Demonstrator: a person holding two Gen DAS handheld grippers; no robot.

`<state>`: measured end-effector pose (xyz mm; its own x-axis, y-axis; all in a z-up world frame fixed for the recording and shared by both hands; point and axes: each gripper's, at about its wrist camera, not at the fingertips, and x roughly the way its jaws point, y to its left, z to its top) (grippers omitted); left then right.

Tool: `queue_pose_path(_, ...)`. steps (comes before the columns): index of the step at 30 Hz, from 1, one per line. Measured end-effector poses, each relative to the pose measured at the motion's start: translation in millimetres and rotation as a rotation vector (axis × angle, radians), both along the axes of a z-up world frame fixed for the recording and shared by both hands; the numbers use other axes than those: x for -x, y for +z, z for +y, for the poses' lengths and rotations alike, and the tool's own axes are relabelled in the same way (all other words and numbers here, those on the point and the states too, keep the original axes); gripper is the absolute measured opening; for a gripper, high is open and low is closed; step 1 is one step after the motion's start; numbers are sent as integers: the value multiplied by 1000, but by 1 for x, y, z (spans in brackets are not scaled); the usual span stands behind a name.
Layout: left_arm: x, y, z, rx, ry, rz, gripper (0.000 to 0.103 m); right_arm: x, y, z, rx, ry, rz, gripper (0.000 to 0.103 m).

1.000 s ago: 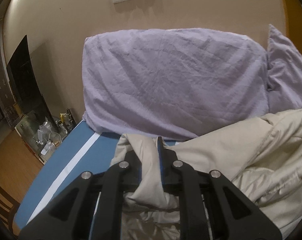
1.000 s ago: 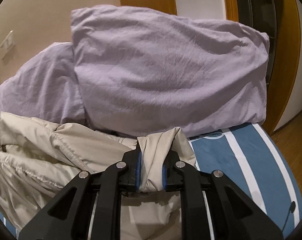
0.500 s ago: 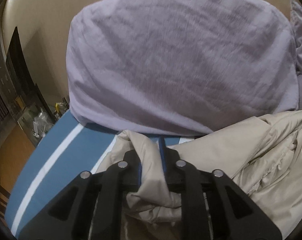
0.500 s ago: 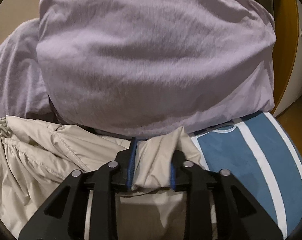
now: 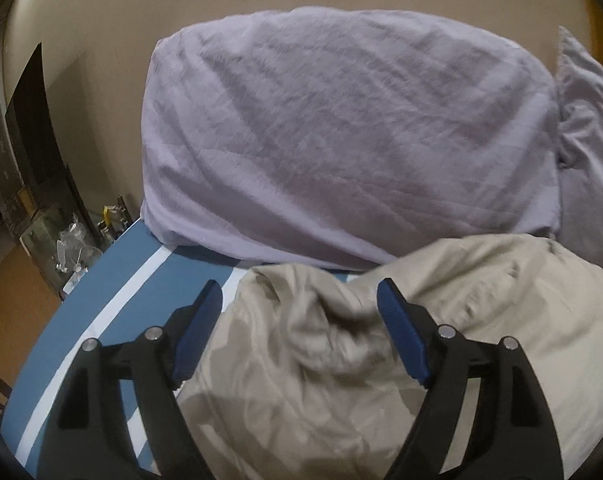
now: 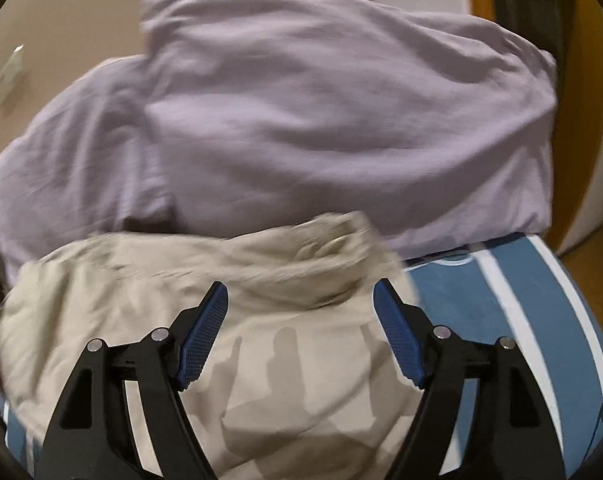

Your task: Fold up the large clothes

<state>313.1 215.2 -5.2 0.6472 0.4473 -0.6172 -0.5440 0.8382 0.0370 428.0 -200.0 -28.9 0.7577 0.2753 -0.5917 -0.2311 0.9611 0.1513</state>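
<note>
Left gripper (image 5: 299, 298): jaws now spread wide with nothing between them; half a second ago they pinched a fold of the jacket.
Right gripper (image 6: 301, 300): likewise opened and empty, its earlier hold let go.
Jacket (image 5: 381, 360): beige, lying rumpled on the bed (image 5: 113, 296) below both grippers, its far edge just short of the pillows.
Meaning: both corners appear released together, so this fold looks laid down; the cloth still bunches and probably needs smoothing or another fold.
Left surroundings: a cluttered side table (image 5: 67, 240) beside the bed.
Middle: a lilac pillow (image 5: 341, 132) against the wall.
Right: a second pillow (image 6: 341, 112) overlapping it.
Obstruction: the pillows crowd the jacket's far edge, leaving little flat room there.
</note>
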Motion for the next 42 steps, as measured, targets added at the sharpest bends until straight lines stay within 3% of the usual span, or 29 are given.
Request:
queue_pose_path(9,10,7,-54,-18,-137,2,84,44,3,99,55,284,42,76)
queue_pose_path(13,8,2,-73,-20,-189,11,84,42,-11,127,114,293,67,75)
queue_pose_path(17,4,-3,-86,-26,-226,12,84,29,-30,135,107,278,121,71)
queue_pose_path(22,0,-7,-95,-18,-253,11,84,25,-43,146,162,287,128,22)
queue_pose_path(25,-2,-8,-99,-10,-266,6,84,26,-42,151,197,279,90,8)
queue_pose_path(32,-12,-7,-114,-29,-292,-11,87,9,-29,141,119,192,45,5)
queue_pose_path(42,-47,-34,-111,-77,-235,35,88,-5,-51,151,177,157,19,5)
